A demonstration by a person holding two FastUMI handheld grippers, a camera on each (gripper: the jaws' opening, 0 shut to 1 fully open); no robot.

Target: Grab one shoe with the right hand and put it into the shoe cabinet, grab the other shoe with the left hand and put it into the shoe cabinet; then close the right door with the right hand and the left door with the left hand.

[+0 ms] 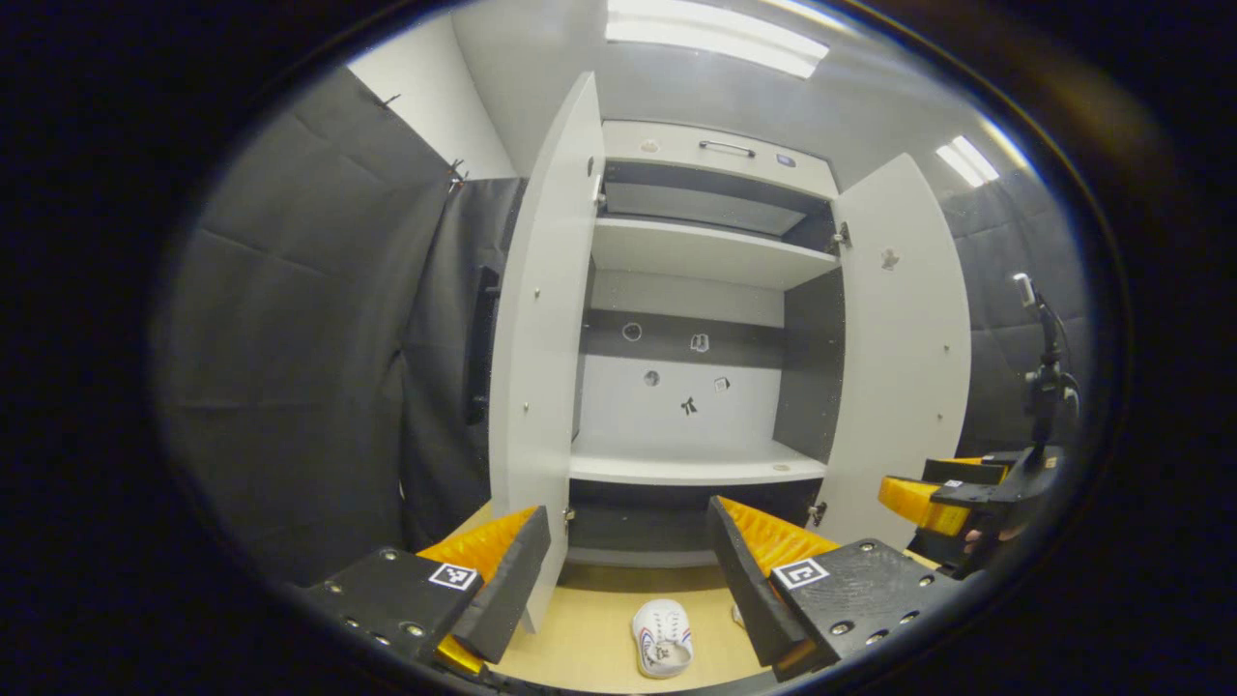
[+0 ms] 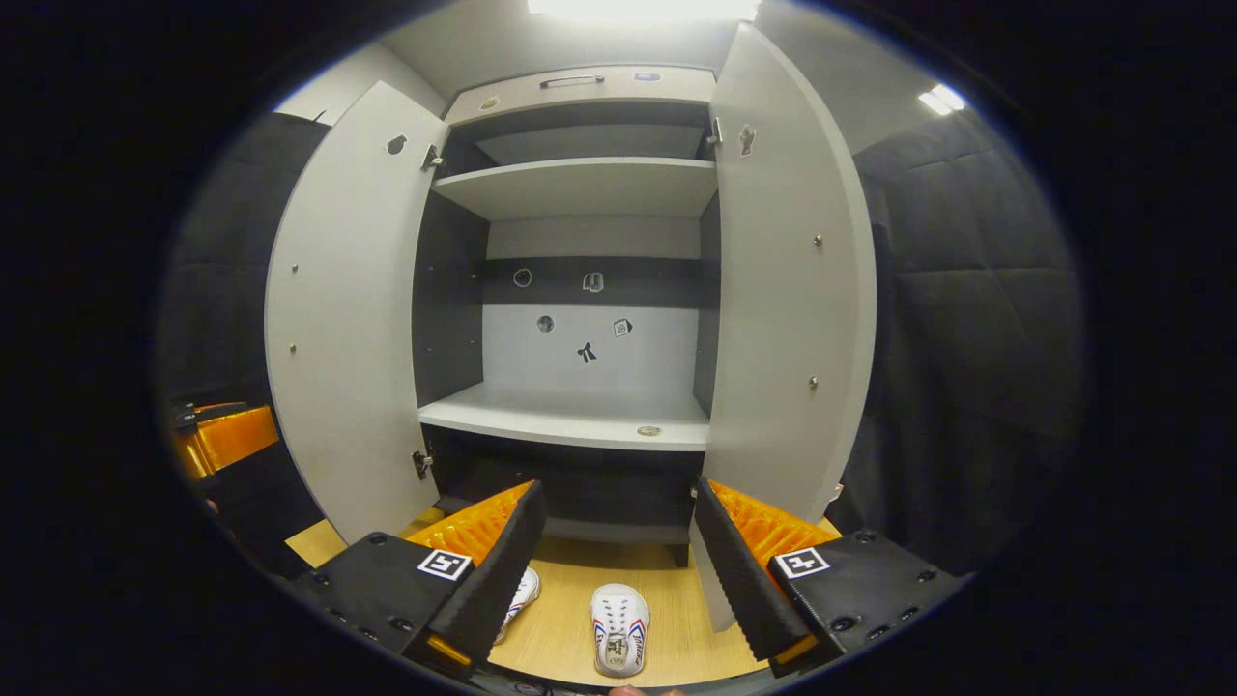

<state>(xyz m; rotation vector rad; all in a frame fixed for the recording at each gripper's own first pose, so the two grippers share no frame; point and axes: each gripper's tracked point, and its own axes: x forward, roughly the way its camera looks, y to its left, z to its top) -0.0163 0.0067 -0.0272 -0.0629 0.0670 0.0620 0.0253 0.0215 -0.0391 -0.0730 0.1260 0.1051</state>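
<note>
Both grippers (image 1: 628, 561) (image 2: 614, 546) wide apart

I was looking into a recording booth: padded black cloth walls (image 1: 319, 319), ceiling strip lights (image 1: 715, 39), and a lone white shoe cabinet (image 2: 580, 184) standing on wood flooring (image 2: 570, 628).

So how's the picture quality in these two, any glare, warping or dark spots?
Left gripper view: ceiling lights blow out white, cabinet doors bow outward from fisheye. Right gripper view: a ceiling light glares at the top, the space under the lower shelf sits in shadow, the shoe stays sharp.
</note>
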